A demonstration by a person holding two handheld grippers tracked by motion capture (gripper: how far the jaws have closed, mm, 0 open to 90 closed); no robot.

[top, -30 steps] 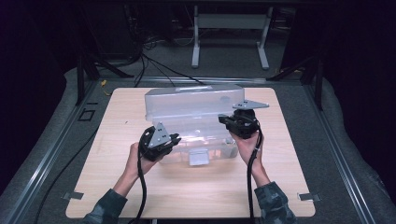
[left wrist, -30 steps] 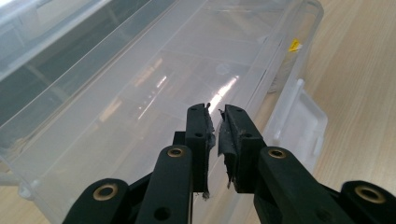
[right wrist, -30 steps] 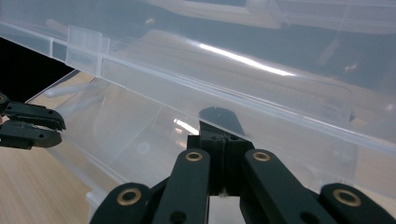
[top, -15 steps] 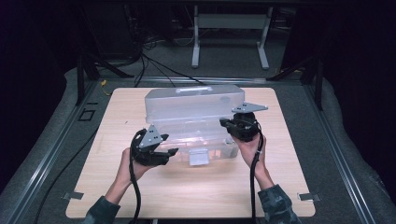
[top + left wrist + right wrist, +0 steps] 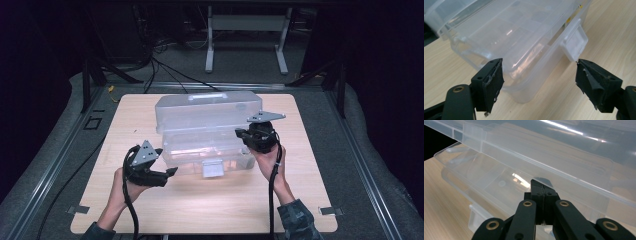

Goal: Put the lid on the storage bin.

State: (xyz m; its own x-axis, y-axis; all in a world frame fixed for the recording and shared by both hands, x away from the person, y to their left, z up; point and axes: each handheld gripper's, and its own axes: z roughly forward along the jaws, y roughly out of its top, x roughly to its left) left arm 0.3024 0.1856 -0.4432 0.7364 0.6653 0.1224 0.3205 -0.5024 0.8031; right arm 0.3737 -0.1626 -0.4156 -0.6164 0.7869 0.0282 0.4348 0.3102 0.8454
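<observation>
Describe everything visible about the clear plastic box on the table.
The clear plastic box looks like thin see-through plastic: a low tub with a front latch tab and a lid with a moulded handle, raised partly open. It sits mid-table. The right gripper, shut, touches its right end; the left gripper stands open just short of it.

Our left claw (image 5: 539, 85) has just been opening, jaws apart before the clear plastic box (image 5: 506, 42) on the bench (image 5: 614, 32), touching nothing; its latch (image 5: 575, 45) hangs near the right jaw.
</observation>
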